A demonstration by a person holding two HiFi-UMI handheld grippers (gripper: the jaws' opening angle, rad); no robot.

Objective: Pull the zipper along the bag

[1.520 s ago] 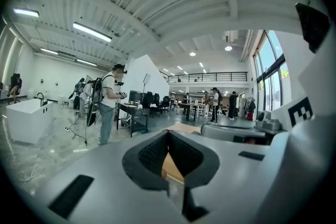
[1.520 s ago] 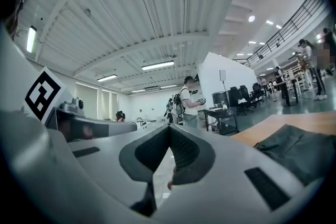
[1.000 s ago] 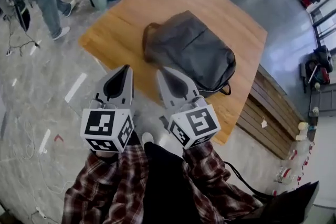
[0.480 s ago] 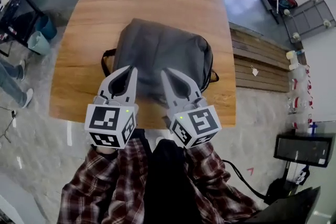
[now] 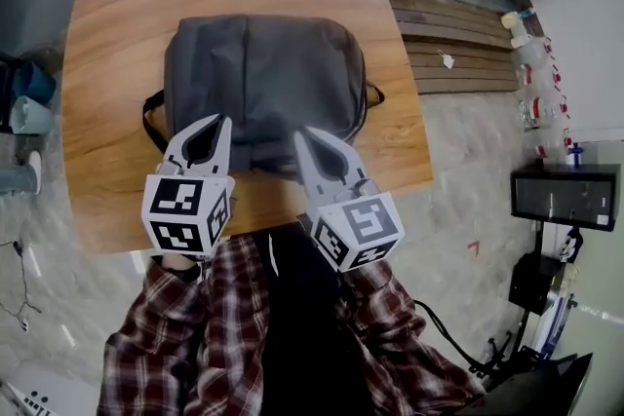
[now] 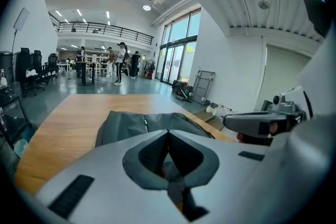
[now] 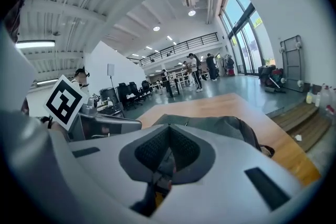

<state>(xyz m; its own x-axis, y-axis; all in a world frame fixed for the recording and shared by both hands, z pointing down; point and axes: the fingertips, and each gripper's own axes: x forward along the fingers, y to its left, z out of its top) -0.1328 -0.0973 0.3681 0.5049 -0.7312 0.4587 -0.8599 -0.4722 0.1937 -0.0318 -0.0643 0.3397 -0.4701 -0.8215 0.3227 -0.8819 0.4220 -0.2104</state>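
A grey backpack (image 5: pixel 258 78) lies flat in the middle of a wooden table (image 5: pixel 107 15), with a strap loop sticking out at each side. My left gripper (image 5: pixel 223 119) hangs shut and empty over the bag's near left edge. Over the near right edge, my right gripper (image 5: pixel 298 132) is also shut with nothing in it. The left gripper view looks past the closed left gripper (image 6: pixel 168 131) at the bag (image 6: pixel 131 126), where a zipper line (image 6: pixel 145 123) runs across its top. The right gripper view shows the right gripper (image 7: pixel 169 127) closed, the bag (image 7: pixel 226 126) just beyond it.
A low slatted wooden platform (image 5: pixel 458 54) stands right of the table, with bottles (image 5: pixel 531 73) past it. A black box (image 5: pixel 565 195) sits on the floor at the right, and bins (image 5: pixel 24 97) at the left. People stand far off in the hall (image 6: pixel 121 60).
The head view has swung round, so the table and bag now sit square in front. Both grippers have come up to the bag's near edge, still shut.
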